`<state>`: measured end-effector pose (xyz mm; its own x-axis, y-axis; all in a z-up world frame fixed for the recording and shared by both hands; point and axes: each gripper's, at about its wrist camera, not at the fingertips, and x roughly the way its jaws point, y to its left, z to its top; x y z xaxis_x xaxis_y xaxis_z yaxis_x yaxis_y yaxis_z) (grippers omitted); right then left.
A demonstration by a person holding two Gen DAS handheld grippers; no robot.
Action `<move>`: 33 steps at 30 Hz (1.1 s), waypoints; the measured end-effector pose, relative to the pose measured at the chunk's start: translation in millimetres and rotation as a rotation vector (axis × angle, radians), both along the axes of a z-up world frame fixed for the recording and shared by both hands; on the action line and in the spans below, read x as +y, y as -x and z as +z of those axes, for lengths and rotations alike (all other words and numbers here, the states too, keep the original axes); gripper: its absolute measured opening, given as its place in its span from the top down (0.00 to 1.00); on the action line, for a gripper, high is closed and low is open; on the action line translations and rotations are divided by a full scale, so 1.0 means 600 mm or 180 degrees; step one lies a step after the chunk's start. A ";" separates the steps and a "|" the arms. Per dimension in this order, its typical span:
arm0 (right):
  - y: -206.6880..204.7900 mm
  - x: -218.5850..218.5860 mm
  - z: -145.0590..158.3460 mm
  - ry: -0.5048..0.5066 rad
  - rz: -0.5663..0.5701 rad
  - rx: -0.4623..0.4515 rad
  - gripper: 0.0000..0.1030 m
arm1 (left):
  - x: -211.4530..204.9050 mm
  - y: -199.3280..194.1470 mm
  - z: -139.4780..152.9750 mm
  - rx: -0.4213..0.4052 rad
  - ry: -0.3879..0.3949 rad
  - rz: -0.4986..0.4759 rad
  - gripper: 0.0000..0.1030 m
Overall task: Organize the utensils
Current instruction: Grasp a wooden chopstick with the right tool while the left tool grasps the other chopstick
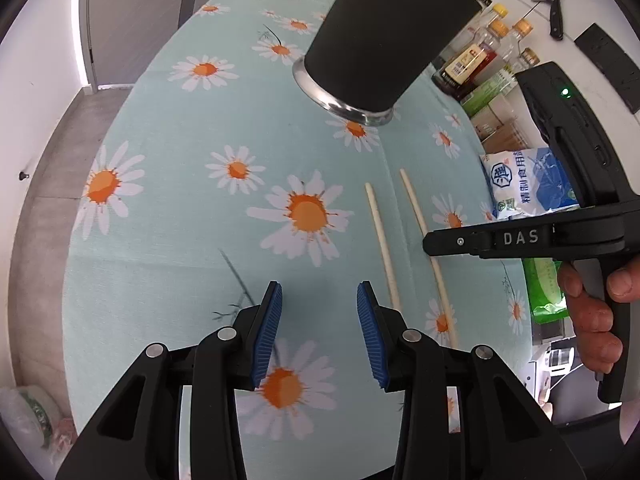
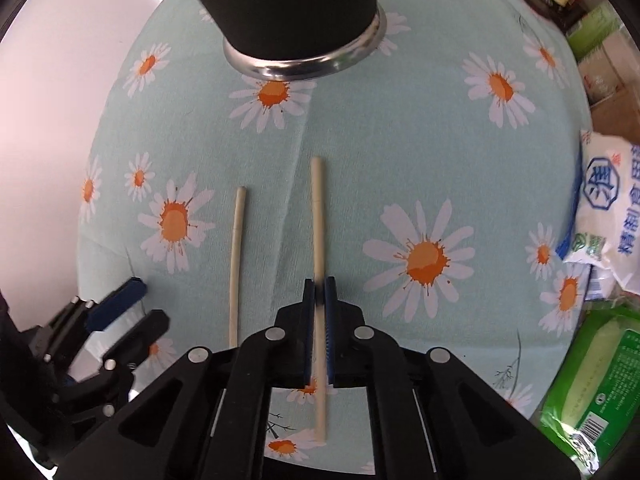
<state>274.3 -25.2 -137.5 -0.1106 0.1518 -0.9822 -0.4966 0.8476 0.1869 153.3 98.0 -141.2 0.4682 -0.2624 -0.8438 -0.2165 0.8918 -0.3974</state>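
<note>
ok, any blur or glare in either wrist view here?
Left wrist: sharp; fisheye bows the daisy-print tablecloth; glare on the black holder's chrome base ring. Right wrist: blur on the cream chopstick at the right gripper and on the left gripper.

Your grippers: black frames w/ silver pins, ribbed blue pads; right handle marked "DAS", green LED.

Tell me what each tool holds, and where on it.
The right tool is shut on one chopstick, gripping it past its middle, toward the near end. The left tool is open and holds nothing.
</note>
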 end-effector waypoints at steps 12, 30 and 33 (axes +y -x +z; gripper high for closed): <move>-0.005 -0.115 0.042 -0.0980 -0.0055 0.0186 0.95 | -0.072 -0.052 0.023 0.0418 -0.0388 -0.0129 0.64; 0.016 -0.231 0.118 -0.1430 0.0176 -0.0145 0.95 | -0.121 -0.128 0.000 0.0848 -0.0765 0.0053 0.95; 0.011 -0.236 0.124 -0.1585 0.0170 -0.0168 0.95 | -0.115 -0.129 -0.001 0.0819 -0.0727 0.0104 0.97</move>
<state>267.6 -166.8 -63.1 -0.0832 0.5989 -0.7965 -0.5565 0.6351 0.5357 230.9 29.1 -141.9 0.2373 -0.0415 -0.9706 -0.3135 0.9424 -0.1169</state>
